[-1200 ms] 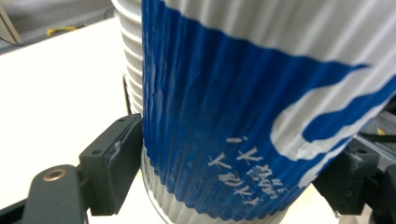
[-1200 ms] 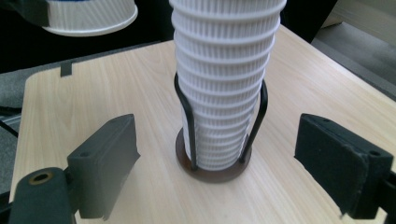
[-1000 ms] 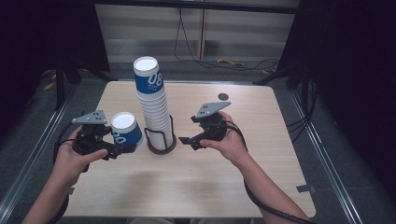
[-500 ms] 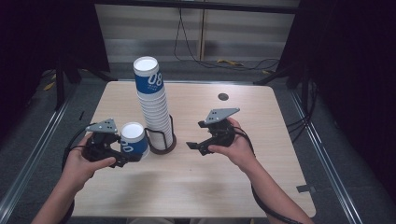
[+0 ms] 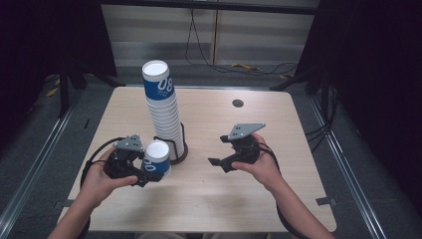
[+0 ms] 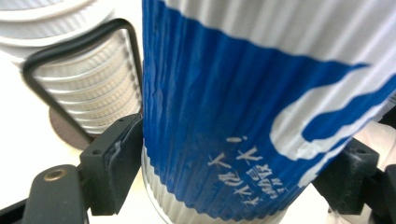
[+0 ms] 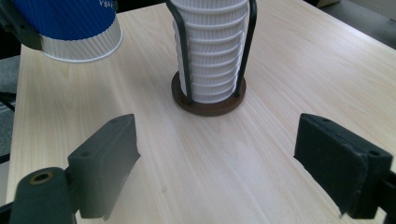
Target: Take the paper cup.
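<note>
Left gripper (image 5: 142, 172) clamped on a blue-and-white paper cup (image 5: 156, 158), held upright above the wooden table (image 5: 278, 199), just beside the cup stack (image 5: 162, 112). Cup mouth up, white inside, nothing seen in it. Stack seated in a dark wire holder (image 5: 180, 149) at table centre. Right gripper (image 5: 219, 162) jaws apart, nothing between, aimed at the holder's base.

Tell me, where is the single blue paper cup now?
In the high view the blue paper cup is at the table's front left, held upright in the left tongs, beside the cup stack.
</note>
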Demonstrator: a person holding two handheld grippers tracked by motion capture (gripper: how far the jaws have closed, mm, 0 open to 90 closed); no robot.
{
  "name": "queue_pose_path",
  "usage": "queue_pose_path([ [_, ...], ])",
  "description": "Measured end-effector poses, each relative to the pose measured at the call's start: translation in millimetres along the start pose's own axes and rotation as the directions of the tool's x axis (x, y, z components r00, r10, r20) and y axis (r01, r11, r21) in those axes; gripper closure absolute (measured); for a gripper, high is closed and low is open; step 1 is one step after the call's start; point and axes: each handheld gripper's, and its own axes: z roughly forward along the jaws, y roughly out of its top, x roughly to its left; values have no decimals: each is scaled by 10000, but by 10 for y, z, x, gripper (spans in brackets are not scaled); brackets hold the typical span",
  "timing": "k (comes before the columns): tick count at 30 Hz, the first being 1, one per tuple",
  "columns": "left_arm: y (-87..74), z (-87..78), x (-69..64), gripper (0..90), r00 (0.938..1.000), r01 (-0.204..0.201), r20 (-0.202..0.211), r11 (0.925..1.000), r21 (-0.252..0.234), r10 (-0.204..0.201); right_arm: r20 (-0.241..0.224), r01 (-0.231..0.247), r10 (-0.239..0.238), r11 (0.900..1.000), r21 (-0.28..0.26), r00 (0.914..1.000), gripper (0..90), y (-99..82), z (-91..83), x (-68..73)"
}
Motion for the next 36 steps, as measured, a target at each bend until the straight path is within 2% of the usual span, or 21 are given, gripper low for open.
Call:
queue_pose_path([
  [12, 107, 206, -88, 188, 9986, -511, 155, 9959, 748, 500, -75, -39, 41, 9999, 158, 10000, 125, -158, -32, 23],
  [15, 126, 240, -100, 193, 9979, -626, 183, 9950, 783, 614, -83, -39, 41, 9998, 212, 10000, 125, -183, -33, 22],
  [17, 167, 271, -124, 193, 9959, -890, 260, 9898, 1109, 866, -138, -45, 48, 9997, 260, 9999, 125, -206, -37, 30],
  [20, 195, 295, -146, 194, 9952, -962, 277, 9871, 1279, 934, -186, -41, 45, 9997, 229, 9998, 125, -216, -45, 39],
  [23, 254, 341, -170, 195, 9938, -1108, 261, 9817, 1551, 1080, -241, 14, -8, 9997, 256, 9997, 125, -235, -44, 47],
  [24, 268, 346, -163, 195, 9919, -1266, 322, 9782, 1648, 1229, -295, 16, -8, 9997, 246, 9996, 125, -246, -42, 48],
  [25, 268, 346, -163, 195, 9919, -1266, 322, 9782, 1648, 1229, -295, 16, -8, 9997, 246, 9996, 125, -246, -42, 48],
  [27, 304, 377, -164, 196, 9888, -1489, 372, 9707, 1884, 1445, -381, 28, -15, 9994, 332, 9993, 125, -280, -41, 49],
  [28, 303, 392, -179, 196, 9915, -1298, 321, 9744, 1838, 1260, -404, 31, -18, 9995, 323, 9992, 125, -292, -40, 47],
  [30, 323, 421, -179, 196, 9895, -1444, 346, 9685, 2030, 1403, -446, 31, -13, 9992, 390, 9990, 125, -313, -43, 45],
  [35, 358, 456, -189, 196, 9894, -1452, 305, 9631, 2268, 1420, -469, 34, -12, 9989, 477, 9989, 125, -343, -51, 43],
  [36, 375, 462, -189, 196, 9875, -1575, 278, 9592, 2348, 1553, -497, 60, -37, 9989, 474, 9988, 125, -352, -57, 43],
])
